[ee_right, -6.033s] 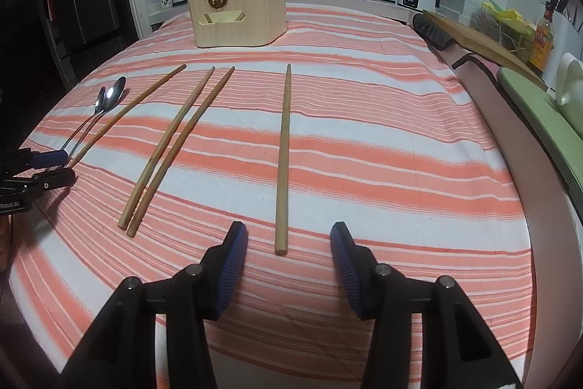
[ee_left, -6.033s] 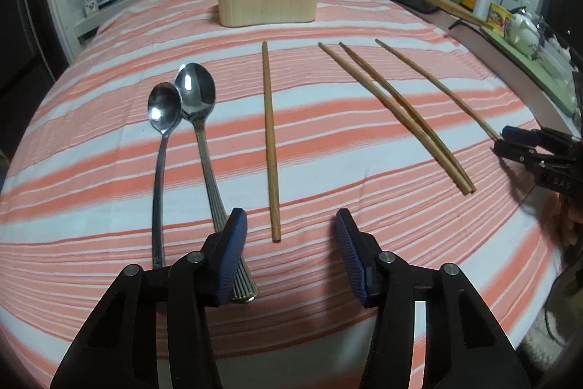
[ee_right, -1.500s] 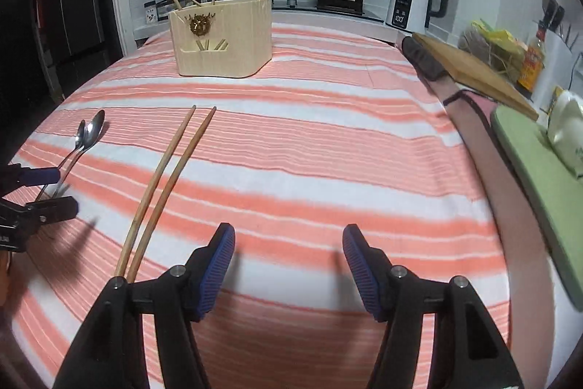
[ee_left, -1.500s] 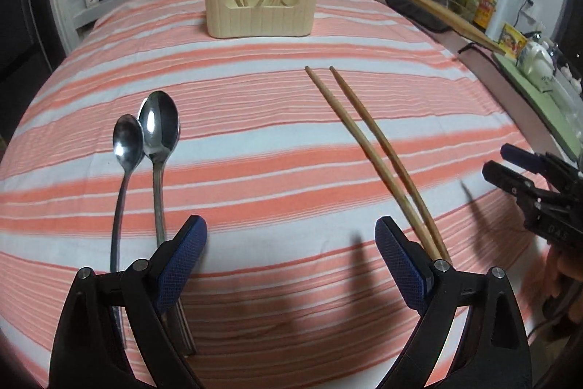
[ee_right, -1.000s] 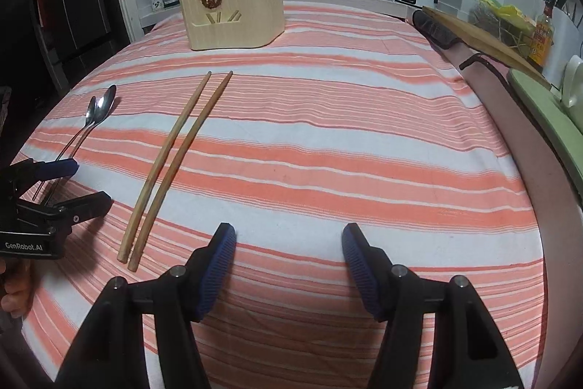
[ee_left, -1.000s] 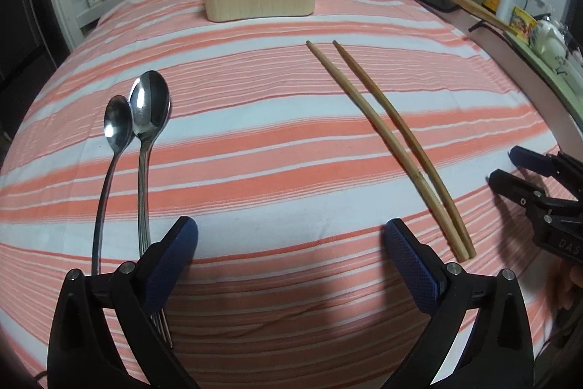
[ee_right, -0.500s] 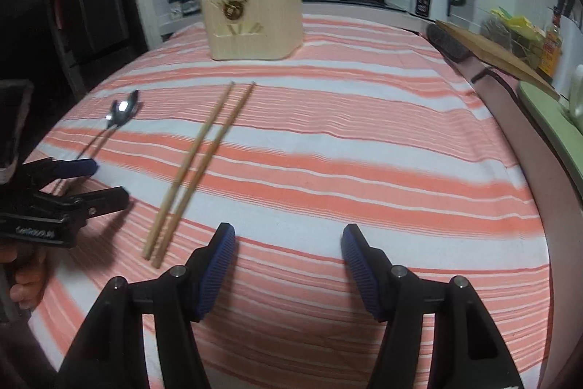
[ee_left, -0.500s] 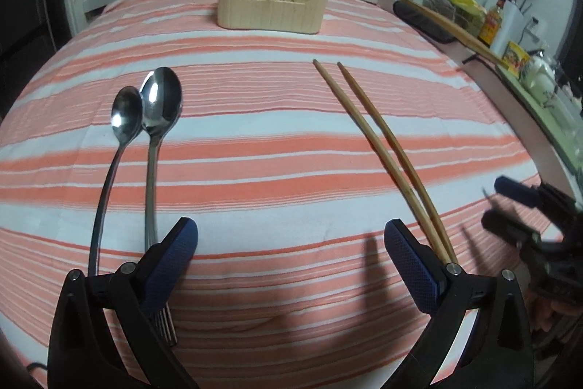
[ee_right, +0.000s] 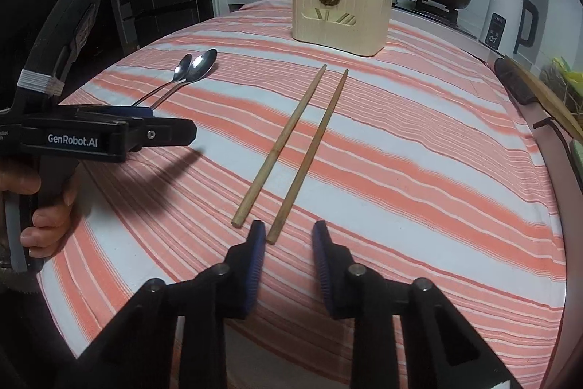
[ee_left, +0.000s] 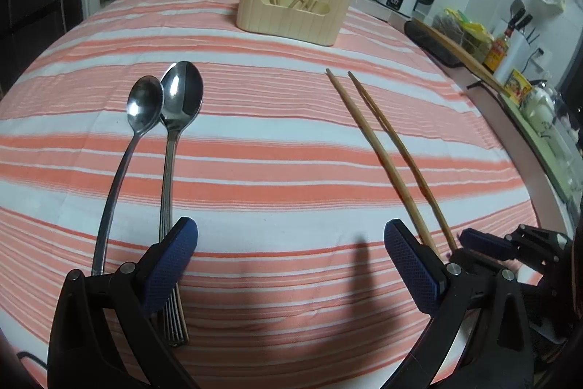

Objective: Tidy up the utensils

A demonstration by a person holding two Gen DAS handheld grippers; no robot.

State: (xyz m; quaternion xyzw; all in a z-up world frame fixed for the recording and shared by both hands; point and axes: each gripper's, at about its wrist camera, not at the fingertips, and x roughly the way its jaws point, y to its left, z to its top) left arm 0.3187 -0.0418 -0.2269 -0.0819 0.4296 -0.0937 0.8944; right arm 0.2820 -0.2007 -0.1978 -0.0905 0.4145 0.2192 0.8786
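Note:
Two wooden chopsticks point(ee_right: 297, 148) lie side by side on the striped cloth, pointing at the cream utensil holder point(ee_right: 340, 20), which has several chopsticks standing in it. My right gripper point(ee_right: 289, 239) is at their near ends. Its jaws are closing, with the right chopstick's tip just inside the left pad and nothing pressed. Two steel spoons point(ee_left: 164, 104) lie together on the left. My left gripper point(ee_left: 289, 243) hangs wide open over bare cloth, with its left finger above the larger spoon's handle and its right finger beside the chopsticks point(ee_left: 386, 155). The holder point(ee_left: 297, 6) stands far back.
A white kettle point(ee_right: 506, 20), a pan and a red-lidded pot stand on the stove behind the table. A wooden board point(ee_left: 462, 57) and bottles line the right counter. A hand point(ee_right: 36, 203) holds the left gripper point(ee_right: 171, 126) at the table's left edge.
My right gripper has moved left to the chopsticks' near ends and its jaws have narrowed. The left gripper stays wide open, rolled slightly, in about the same place.

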